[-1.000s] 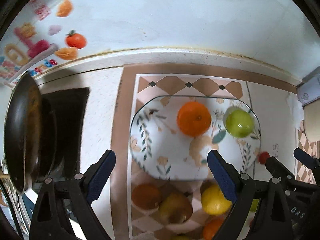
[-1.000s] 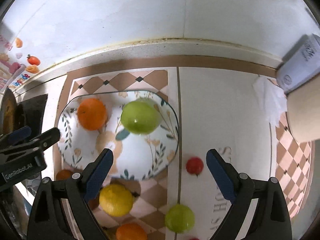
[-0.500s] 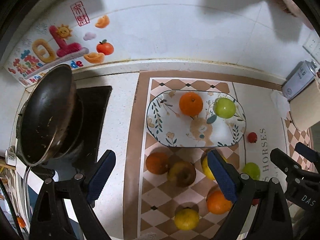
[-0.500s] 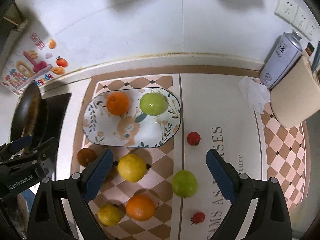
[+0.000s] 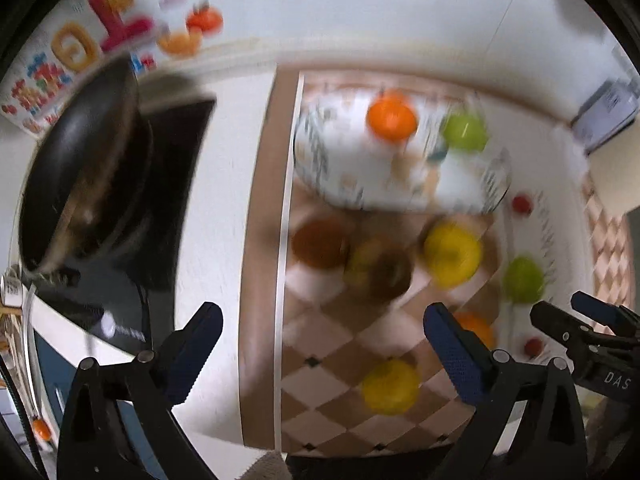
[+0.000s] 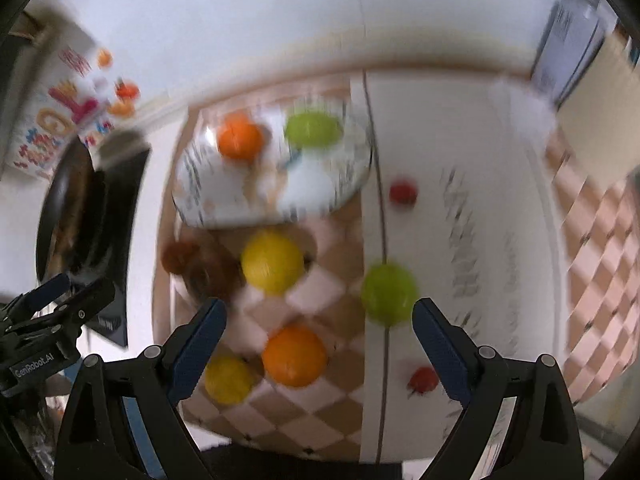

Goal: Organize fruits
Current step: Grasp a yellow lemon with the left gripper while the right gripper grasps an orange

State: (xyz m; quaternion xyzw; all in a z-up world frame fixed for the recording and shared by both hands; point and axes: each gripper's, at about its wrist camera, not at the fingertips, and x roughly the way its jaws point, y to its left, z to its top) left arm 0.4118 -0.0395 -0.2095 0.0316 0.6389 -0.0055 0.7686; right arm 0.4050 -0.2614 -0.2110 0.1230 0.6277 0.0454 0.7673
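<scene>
- Counter point(image 6: 460, 128): checkered mat; pan point(image 5: 84, 168) at left of frame, open room on the right.
- Plate point(image 6: 224, 208), upper centre, carries an orange point(image 6: 239, 136) and a green fruit point(image 6: 312, 130).
- Loose fruits below the plate: yellow point(image 6: 272, 260), green point(image 6: 388, 294), orange point(image 6: 294, 356).
- Right gripper point(image 6: 320, 340) and left gripper point(image 5: 322, 346): jaws spread, empty.
- Judged between picks; next, descend on a loose fruit.

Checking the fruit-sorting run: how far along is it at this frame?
Early. Done: one orange and one green fruit sit on the floral plate. In hand: nothing; the left gripper and right gripper are both open and empty. Left on the mat: yellow fruit, second orange, second green fruit, small yellow fruit, brownish ones and two small red fruits.
</scene>
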